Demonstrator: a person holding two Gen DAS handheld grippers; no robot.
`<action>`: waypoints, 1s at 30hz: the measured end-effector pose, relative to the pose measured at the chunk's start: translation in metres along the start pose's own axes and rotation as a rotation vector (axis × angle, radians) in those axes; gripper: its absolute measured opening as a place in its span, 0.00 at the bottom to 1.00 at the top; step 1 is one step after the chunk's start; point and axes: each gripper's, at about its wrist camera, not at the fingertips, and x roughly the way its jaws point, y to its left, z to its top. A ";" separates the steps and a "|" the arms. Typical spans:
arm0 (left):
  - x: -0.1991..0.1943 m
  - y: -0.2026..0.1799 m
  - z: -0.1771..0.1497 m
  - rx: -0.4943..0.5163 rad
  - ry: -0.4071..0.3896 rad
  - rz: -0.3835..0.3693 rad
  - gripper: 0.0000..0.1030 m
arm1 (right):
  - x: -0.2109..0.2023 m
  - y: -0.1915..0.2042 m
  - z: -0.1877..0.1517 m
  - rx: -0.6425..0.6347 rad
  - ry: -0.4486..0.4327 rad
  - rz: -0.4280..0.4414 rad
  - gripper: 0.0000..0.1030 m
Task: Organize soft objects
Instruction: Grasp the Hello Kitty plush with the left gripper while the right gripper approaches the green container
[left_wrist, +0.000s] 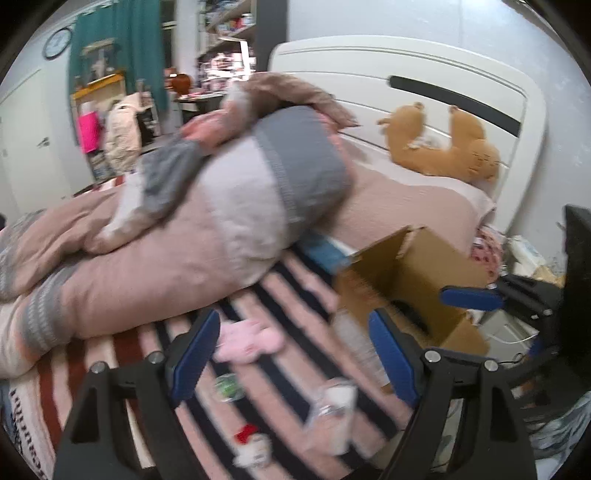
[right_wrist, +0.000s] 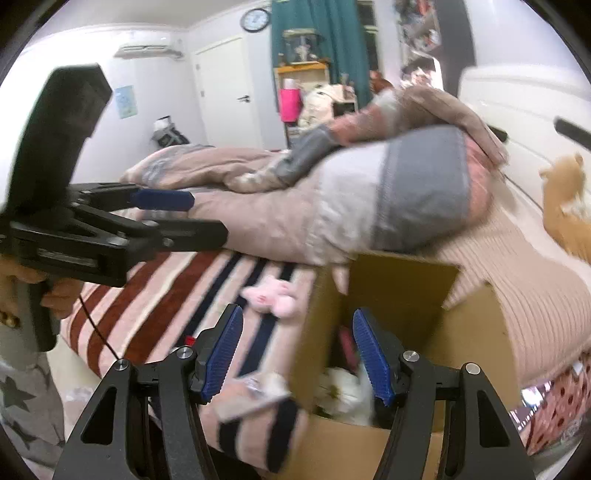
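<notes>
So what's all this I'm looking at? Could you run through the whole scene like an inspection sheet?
Surface: bed with striped blanket, rolled duvet heaped on it.
Job's things: pink plush toy on the blanket; open cardboard box beside it, white soft item inside.
Clutter: small packets and trinkets, blurred.
Grippers: left claw open, empty; right claw open, empty, at the box.
Cables: thin black lead below the left handle.
Surroundings: brown teddy at the headboard, wall clock, teal curtain.
</notes>
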 end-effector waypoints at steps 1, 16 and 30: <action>-0.001 0.009 -0.006 -0.006 0.002 0.013 0.78 | 0.004 0.013 0.003 -0.017 0.002 0.018 0.57; 0.066 0.082 -0.156 -0.137 0.197 -0.077 0.73 | 0.172 0.083 -0.045 -0.067 0.322 0.089 0.57; 0.120 0.077 -0.192 -0.191 0.279 -0.214 0.27 | 0.248 0.064 -0.048 -0.014 0.371 0.049 0.54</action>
